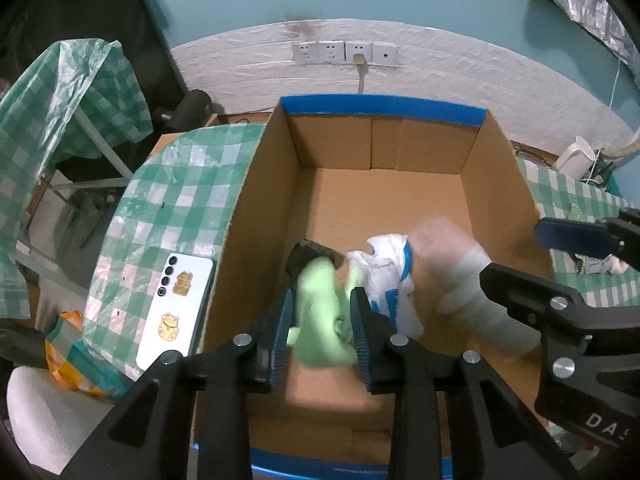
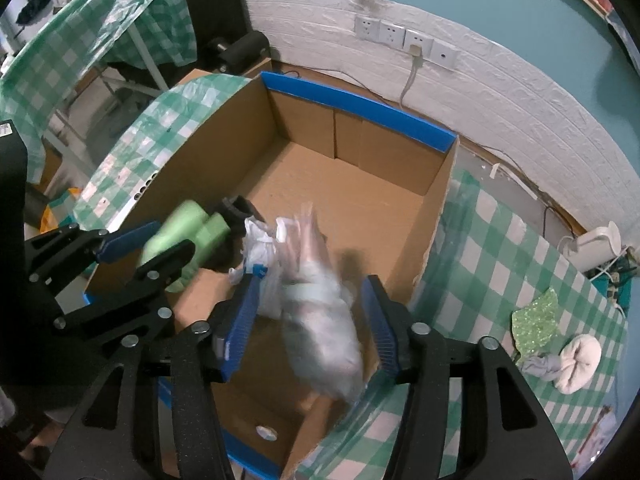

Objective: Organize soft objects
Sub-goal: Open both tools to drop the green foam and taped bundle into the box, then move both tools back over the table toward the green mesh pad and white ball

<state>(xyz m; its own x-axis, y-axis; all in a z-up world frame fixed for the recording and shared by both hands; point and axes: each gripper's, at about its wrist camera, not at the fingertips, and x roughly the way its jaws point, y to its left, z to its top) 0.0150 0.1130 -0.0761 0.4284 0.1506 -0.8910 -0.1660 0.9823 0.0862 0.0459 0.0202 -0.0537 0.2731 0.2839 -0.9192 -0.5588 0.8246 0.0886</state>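
A teal wall with a white brick-pattern strip and 4 sockets (image 1: 345, 53) is filling the top of both views, and below it a counter (image 1: 176, 200) in green-checked plastic is carrying an open cardboard box (image 1: 380, 200) with blue-taped edges. The left claw (image 1: 322, 312) is hanging low in the centre of its frame, over the box, and is squeezing a pale green soft object (image 1: 320, 312) between its blue pads. The right claw (image 2: 312, 320) is standing with its jaws apart, and a blurred clear bag of soft things (image 2: 320, 320) is sitting loose between them over the box floor. A white and blue plastic bag (image 1: 386, 276) is lying in the box beside the green one. A white phone (image 1: 176, 312) is lying on the counter at lower left. At lower right of the right view, a rolled cream sock (image 2: 578, 362) is resting on the counter.
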